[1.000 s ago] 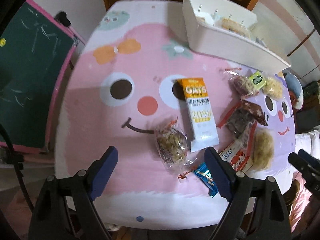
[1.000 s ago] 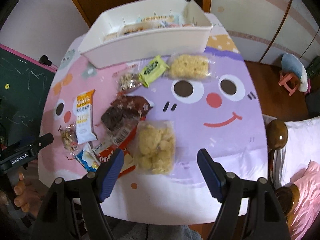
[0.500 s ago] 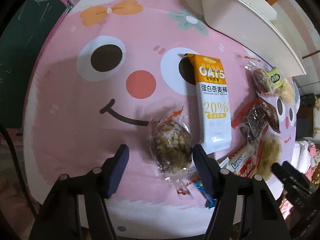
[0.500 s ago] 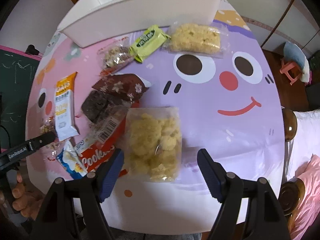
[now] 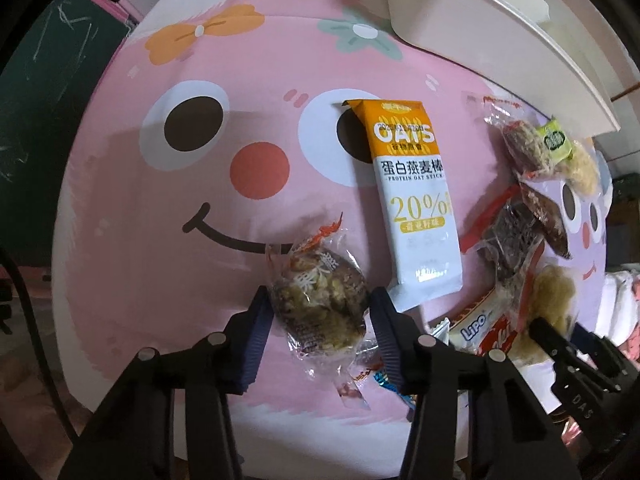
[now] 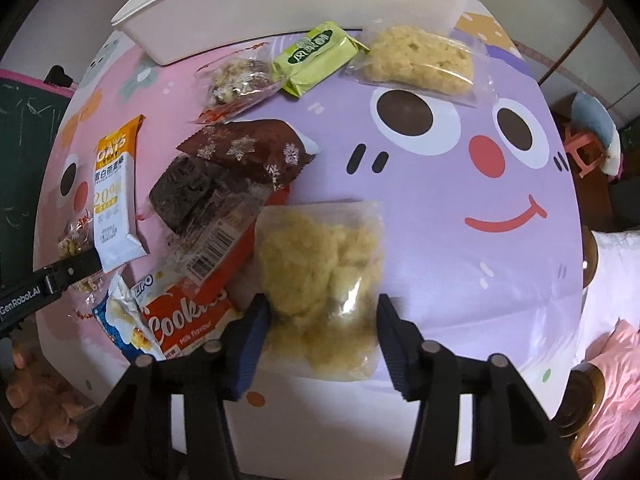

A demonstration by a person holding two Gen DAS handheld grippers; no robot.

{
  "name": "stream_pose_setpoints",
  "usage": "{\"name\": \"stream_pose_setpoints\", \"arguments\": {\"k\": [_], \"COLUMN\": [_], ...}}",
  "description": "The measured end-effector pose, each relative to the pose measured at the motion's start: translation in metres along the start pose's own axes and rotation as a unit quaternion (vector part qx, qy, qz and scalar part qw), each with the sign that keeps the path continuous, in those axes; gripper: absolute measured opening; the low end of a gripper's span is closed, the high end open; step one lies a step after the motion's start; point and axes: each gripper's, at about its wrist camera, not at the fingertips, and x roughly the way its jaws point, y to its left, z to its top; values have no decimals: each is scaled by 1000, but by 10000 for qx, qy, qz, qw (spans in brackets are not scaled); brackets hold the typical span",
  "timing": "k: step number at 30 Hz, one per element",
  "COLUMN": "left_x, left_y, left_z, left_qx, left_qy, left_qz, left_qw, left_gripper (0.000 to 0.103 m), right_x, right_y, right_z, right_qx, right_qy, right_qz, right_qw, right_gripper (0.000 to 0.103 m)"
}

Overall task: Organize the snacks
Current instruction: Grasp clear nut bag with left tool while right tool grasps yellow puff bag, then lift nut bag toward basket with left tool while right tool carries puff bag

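My left gripper (image 5: 320,310) points down at the pink half of the table, its jaws closing. Its pads touch both sides of a clear-wrapped brown nut cake (image 5: 320,300). To the right of that packet lies an orange and white oat bar (image 5: 416,208). My right gripper (image 6: 324,312) points down over the purple half, jaws closing. A clear bag of yellow puffed snack (image 6: 320,272) lies flat between its pads, undeformed. The left gripper's finger (image 6: 60,276) shows at that view's left edge, and the right gripper's fingers (image 5: 560,340) show low at the right of the left wrist view.
A white bin (image 6: 304,4) stands at the table's far edge. Between the grippers lie a red cookie pack (image 6: 188,312), dark brownie packets (image 6: 188,192), a green packet (image 6: 316,56), another yellow snack (image 6: 420,60) and a nut cake (image 6: 236,80). A green chalkboard (image 5: 48,80) stands left.
Both grippers have come down closer to the table. The left jaws narrowed around the nut cake. The right jaws narrowed around the yellow snack bag.
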Motion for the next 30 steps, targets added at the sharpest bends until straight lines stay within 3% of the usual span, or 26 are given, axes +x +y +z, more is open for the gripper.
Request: {"name": "stream_pose_setpoints", "arguments": {"k": [6, 17, 24, 30], "left_x": [-8, -53, -123, -182], "left_y": [4, 0, -10, -28], "left_z": [-9, -22, -22, -12], "left_qx": [12, 132, 464, 846], "left_qy": [-27, -410, -1089, -1842], "left_qz": [-36, 113, 128, 54], "left_qw": [10000, 9990, 9929, 9792], "left_gripper": [47, 47, 47, 47], "right_x": [-8, -52, -112, -169], "right_y": [2, -14, -18, -26], "right_z": [-3, -10, -12, -10], "right_qx": [-32, 10, -65, -88], "right_qy": [-81, -425, -1041, -1684], "right_qz": [94, 295, 396, 424], "right_qw": [9999, 9987, 9938, 9848], "right_gripper": [39, 36, 36, 36]}}
